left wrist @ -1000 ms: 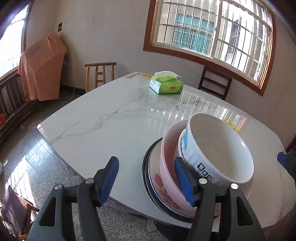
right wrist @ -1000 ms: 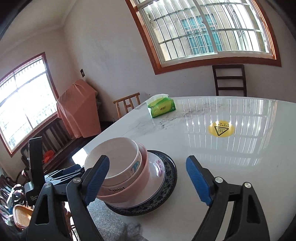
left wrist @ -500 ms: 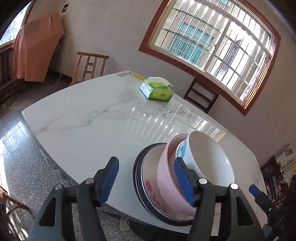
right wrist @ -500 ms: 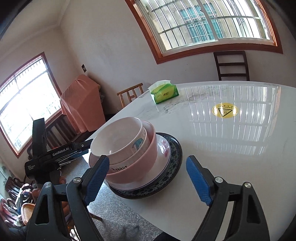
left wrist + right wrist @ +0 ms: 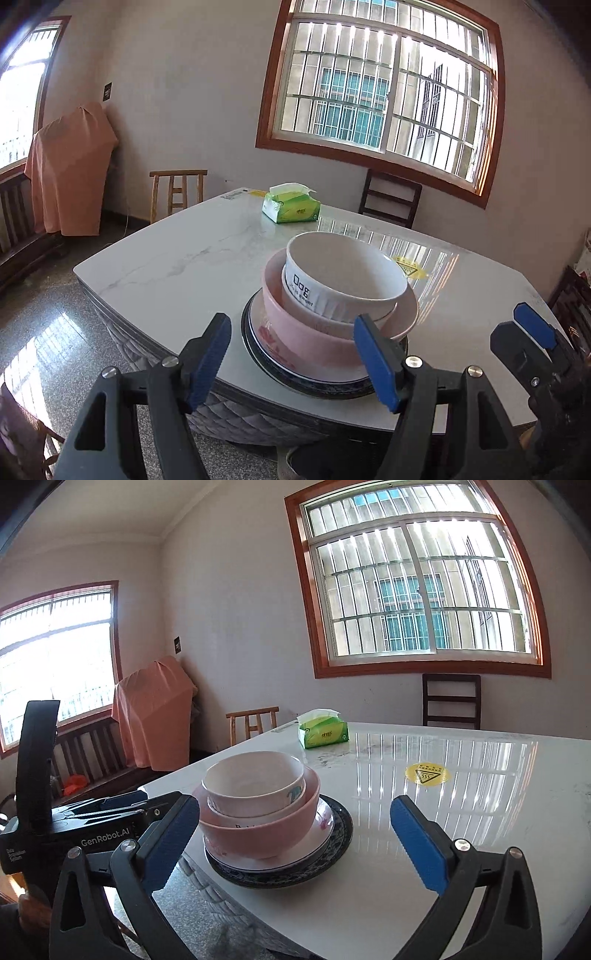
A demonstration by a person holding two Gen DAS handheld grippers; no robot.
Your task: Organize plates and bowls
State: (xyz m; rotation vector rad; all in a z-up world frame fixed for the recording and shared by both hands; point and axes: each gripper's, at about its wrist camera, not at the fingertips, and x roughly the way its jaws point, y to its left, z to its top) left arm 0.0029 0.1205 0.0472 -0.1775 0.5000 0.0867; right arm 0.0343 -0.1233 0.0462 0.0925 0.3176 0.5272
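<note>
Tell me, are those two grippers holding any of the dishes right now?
No. The left gripper and right gripper hold nothing; both are opening, clear of the stacked bowls.

Straight ahead of your left gripper [image 5: 291, 354], the small bowl [image 5: 345, 280] sits in the bigger bowl [image 5: 314, 332], on a plate [image 5: 258, 332], on a wider plate [image 5: 255, 354], near the table [image 5: 166, 273] edge. The tissue box [image 5: 291, 208] lies beyond them. Your right gripper [image 5: 295, 842] sits right of the stack, jaws opening, nothing between them.
</note>
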